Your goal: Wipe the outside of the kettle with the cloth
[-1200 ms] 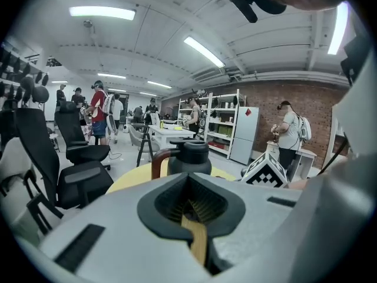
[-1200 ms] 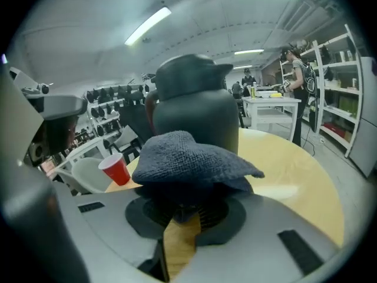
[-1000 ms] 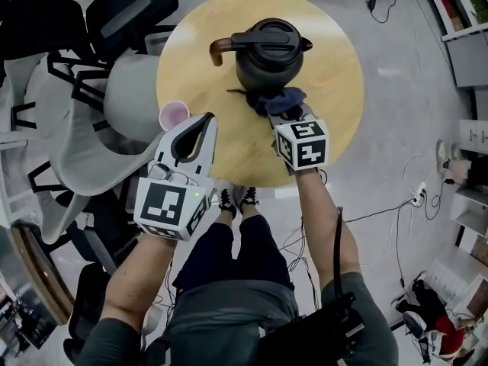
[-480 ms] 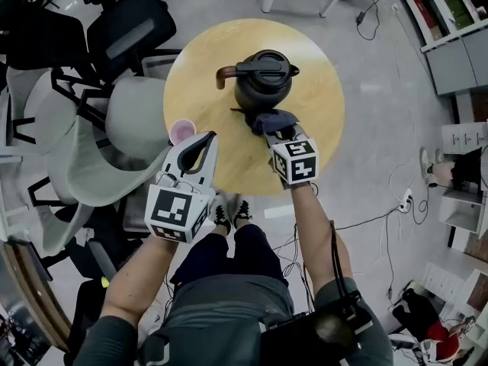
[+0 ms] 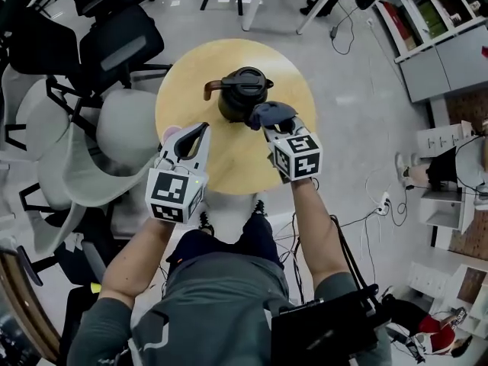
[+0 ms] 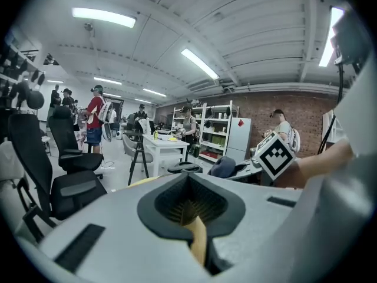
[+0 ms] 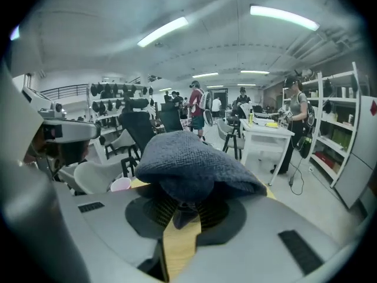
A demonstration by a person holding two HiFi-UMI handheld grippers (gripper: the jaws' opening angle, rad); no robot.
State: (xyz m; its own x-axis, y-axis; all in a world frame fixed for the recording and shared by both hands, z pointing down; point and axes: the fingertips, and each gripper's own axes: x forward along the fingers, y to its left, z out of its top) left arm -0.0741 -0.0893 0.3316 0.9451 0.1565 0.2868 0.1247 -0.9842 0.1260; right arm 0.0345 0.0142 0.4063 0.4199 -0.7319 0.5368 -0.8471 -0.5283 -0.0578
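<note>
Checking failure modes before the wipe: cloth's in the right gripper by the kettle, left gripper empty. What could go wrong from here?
1. The kettle stands unbraced. The left gripper is shut, empty and apart from it, so a push may slide or tip it.
2. The right gripper pinches only a small fold of the cloth; rubbing could pull it free.
3. The pink cup beside the left gripper could get knocked.

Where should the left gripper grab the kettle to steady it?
Probably the curved handle, coming from the left. It sticks out sideways from the kettle toward the left gripper, clear of the round body, which looks too wide for the jaws. Those jaws are shut now, so open them first. The right gripper holds the cloth on the other side.
</note>
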